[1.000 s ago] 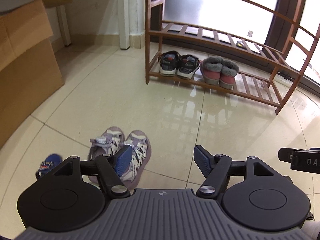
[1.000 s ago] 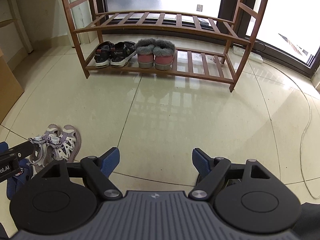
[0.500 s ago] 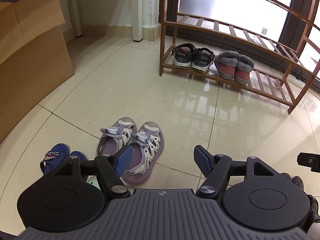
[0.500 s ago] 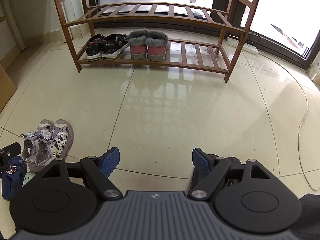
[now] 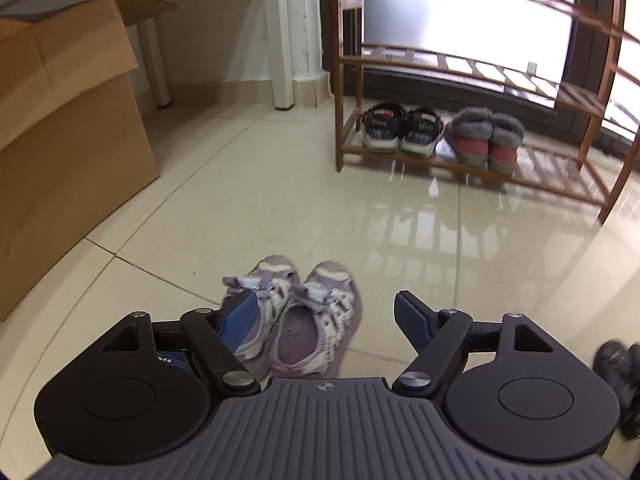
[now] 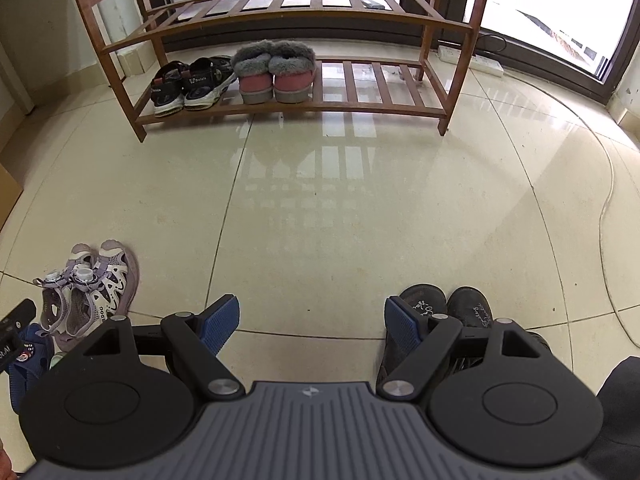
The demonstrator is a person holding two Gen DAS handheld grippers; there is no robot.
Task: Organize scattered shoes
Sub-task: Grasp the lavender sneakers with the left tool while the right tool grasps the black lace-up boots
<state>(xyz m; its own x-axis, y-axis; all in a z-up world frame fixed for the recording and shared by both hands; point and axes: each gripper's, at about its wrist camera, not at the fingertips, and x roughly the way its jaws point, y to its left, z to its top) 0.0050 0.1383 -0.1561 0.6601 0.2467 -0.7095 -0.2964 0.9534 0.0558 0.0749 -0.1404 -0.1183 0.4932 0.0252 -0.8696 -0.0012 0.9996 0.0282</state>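
A pair of purple and white sandals [image 5: 304, 312] [image 6: 96, 292] lies on the tiled floor, directly under my open left gripper [image 5: 326, 320], whose left pad overlaps the left sandal. Black shoes [image 6: 444, 308] [image 5: 618, 364] rest on the floor beneath the right finger of my open right gripper [image 6: 312, 324]. A blue slipper [image 6: 24, 364] lies at the left edge, partly hidden. The wooden shoe rack [image 6: 360, 108] [image 5: 532, 184] stands ahead, holding black sandals [image 6: 188, 84] [image 5: 400, 130] and pink fur-lined slippers [image 6: 276, 70] [image 5: 484, 140] on its lowest shelf.
A large open cardboard box [image 5: 60, 140] stands at the left. A white cable [image 6: 608, 208] curves over the floor on the right, leading from a power strip [image 6: 472, 60] by the window. The right half of the rack's lowest shelf holds no shoes.
Both grippers have moved lower and back. The purple sandals now sit between the left gripper's fingers in view, and the black shoes have come into view under the right gripper.
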